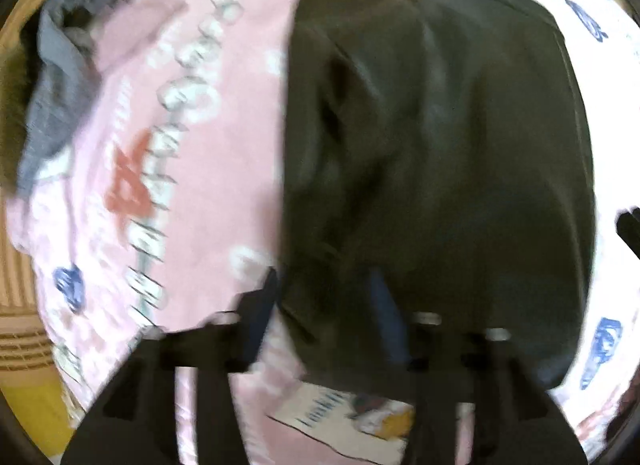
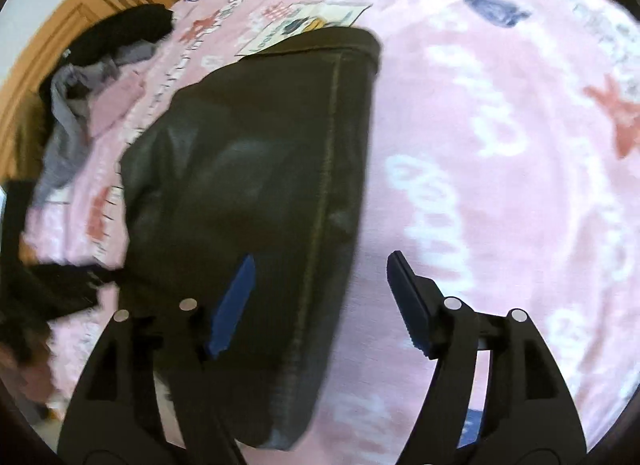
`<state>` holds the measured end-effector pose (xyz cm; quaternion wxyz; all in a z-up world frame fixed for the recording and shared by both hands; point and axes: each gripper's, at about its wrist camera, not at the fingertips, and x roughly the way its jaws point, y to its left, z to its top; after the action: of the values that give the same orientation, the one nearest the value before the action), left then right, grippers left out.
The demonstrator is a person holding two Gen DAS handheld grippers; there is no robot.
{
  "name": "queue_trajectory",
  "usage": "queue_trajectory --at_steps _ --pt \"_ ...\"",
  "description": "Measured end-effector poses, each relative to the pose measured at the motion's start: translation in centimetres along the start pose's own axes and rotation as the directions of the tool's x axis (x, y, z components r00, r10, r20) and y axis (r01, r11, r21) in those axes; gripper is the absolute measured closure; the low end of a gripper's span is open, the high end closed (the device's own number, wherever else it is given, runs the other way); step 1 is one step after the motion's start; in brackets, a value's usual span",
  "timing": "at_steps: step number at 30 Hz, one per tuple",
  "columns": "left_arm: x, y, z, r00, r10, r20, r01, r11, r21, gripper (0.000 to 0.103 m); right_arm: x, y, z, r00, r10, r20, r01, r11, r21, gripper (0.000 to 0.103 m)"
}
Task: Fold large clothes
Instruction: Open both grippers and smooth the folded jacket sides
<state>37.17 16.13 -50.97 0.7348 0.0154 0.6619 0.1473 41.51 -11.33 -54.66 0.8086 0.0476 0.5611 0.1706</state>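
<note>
1. The task's thing is a dark folded garment, probably a jacket; it lies flat on the pink bed cover as a rough rectangle, with one long stitched seam running along its side.
2. Its surface has a soft shine, so I judge it to be leather-like or coated cloth: rather heavy, thicker and stiffer than a shirt, and somewhat slippery between smooth pads.
3. I think the best place to take hold is a folded edge or a corner, where several layers lie together. A pinch in the flat middle would probably slide off.
4. The left gripper is at the near edge of the garment. Its jaws stand apart, one finger beside the garment and one over it. The picture is blurred, so I cannot tell if the cloth is between them.
5. The right gripper has its jaws wide apart and holds nothing; one blue pad is over the garment, the other over the cover.
6. The bed is soft and printed with white letters and red shapes, so the garment may sink in a little when pressed.
7. A grey garment and a black one lie crumpled near the far edge of the bed, well apart from the dark one. Wooden furniture stands behind.
</note>
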Motion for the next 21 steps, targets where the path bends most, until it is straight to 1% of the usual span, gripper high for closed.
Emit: queue_trajectory --at_steps 2,3,4,5,6,7,8,9,10,11,12,13,14,15,16,17,18,19,20,21 --pt "0.7 1.5 0.8 1.000 0.010 -0.006 -0.010 1.000 0.013 0.051 -0.3 -0.3 -0.4 1.000 -0.016 -0.012 0.016 1.000 0.005 0.035" --pt "1.2 2.4 1.2 1.000 -0.007 -0.018 0.007 1.000 0.010 0.050 -0.6 -0.6 -0.5 1.000 -0.024 -0.016 0.024 1.000 0.015 0.035" --pt "1.7 3.1 1.4 0.999 -0.027 -0.027 0.027 1.000 0.005 0.044 -0.7 -0.5 -0.5 1.000 -0.024 -0.020 0.024 1.000 0.018 0.035" --pt "2.3 4.1 1.9 0.997 -0.069 -0.040 0.069 0.998 -0.011 0.039 -0.9 -0.7 -0.4 1.000 -0.015 -0.020 0.015 1.000 0.022 0.035" --pt "2.7 4.9 2.4 0.992 -0.120 -0.049 0.119 0.993 -0.026 0.036 -1.1 -0.7 -0.3 1.000 -0.005 -0.019 0.005 1.000 0.027 0.033" --pt "2.9 5.2 2.6 0.985 -0.163 -0.053 0.161 0.986 -0.038 0.029 -1.2 -0.9 -0.2 1.000 0.015 -0.013 -0.014 0.999 0.039 0.031" --pt "3.2 5.7 3.1 0.968 -0.244 -0.064 0.241 0.969 -0.054 0.020 -1.2 -1.3 -0.1 1.000 0.027 -0.009 -0.027 0.998 0.051 0.029" --pt "3.5 6.1 3.5 0.950 -0.304 -0.070 0.299 0.952 -0.068 0.015 -1.1 -1.7 0.0 0.999 0.044 -0.007 -0.043 0.997 0.066 0.027" --pt "3.8 6.3 3.9 0.932 -0.355 -0.075 0.349 0.934 -0.076 0.013 -0.7 -1.8 0.2 0.998 0.064 -0.013 -0.062 0.995 0.078 0.027" --pt "3.9 6.5 4.2 0.925 -0.373 -0.075 0.367 0.927 -0.079 0.013 -0.3 -1.9 0.5 0.994 0.104 -0.026 -0.101 0.991 0.093 0.027" --pt "4.2 6.6 4.6 0.918 -0.391 -0.070 0.385 0.919 -0.082 0.013 0.2 -2.6 0.7 0.981 0.194 -0.027 -0.189 0.974 0.129 0.027" --pt "4.5 6.8 5.0 0.909 -0.412 -0.069 0.407 0.910 -0.082 0.013 0.4 -3.1 0.8 0.967 0.254 -0.022 -0.247 0.955 0.164 0.027" --pt "4.7 6.9 5.3 0.906 -0.418 -0.066 0.412 0.907 -0.085 0.013 1.1 -3.9 1.0 0.943 0.334 -0.018 -0.321 0.920 0.223 0.027" --pt "5.0 7.1 5.6 0.897 -0.438 -0.063 0.432 0.898 -0.087 0.013 1.9 -4.7 1.1 0.913 0.409 -0.015 -0.389 0.879 0.277 0.027" --pt "5.2 7.4 5.9 0.882 -0.468 -0.060 0.463 0.882 -0.086 0.013 2.7 -5.2 1.4 0.893 0.450 -0.016 -0.423 0.851 0.312 0.027" --pt "5.4 7.6 6.0 0.870 -0.490 -0.058 0.484 0.871 -0.090 0.013 3.2 -5.6 1.6 0.882 0.470 -0.017 -0.438 0.835 0.331 0.027" --pt "5.8 7.9 6.3 0.847 -0.528 -0.064 0.522 0.848 -0.098 0.013 4.0 -5.9 1.8 0.869 0.495 -0.025 -0.458 0.822 0.339 0.027" --pt "6.1 8.2 6.5 0.827 -0.559 -0.064 0.551 0.827 -0.111 0.013 4.5 -6.0 2.0 0.862 0.506 -0.033 -0.466 0.816 0.342 0.027" --pt "6.5 8.5 6.6 0.812 -0.579 -0.065 0.570 0.813 -0.118 0.013 5.1 -6.0 2.3 0.860 0.509 -0.045 -0.466 0.817 0.340 0.027" --pt "6.9 8.9 6.9 0.792 -0.608 -0.057 0.598 0.791 -0.130 0.013 5.6 -6.0 2.5 0.857 0.511 -0.059 -0.467 0.821 0.330 0.027"
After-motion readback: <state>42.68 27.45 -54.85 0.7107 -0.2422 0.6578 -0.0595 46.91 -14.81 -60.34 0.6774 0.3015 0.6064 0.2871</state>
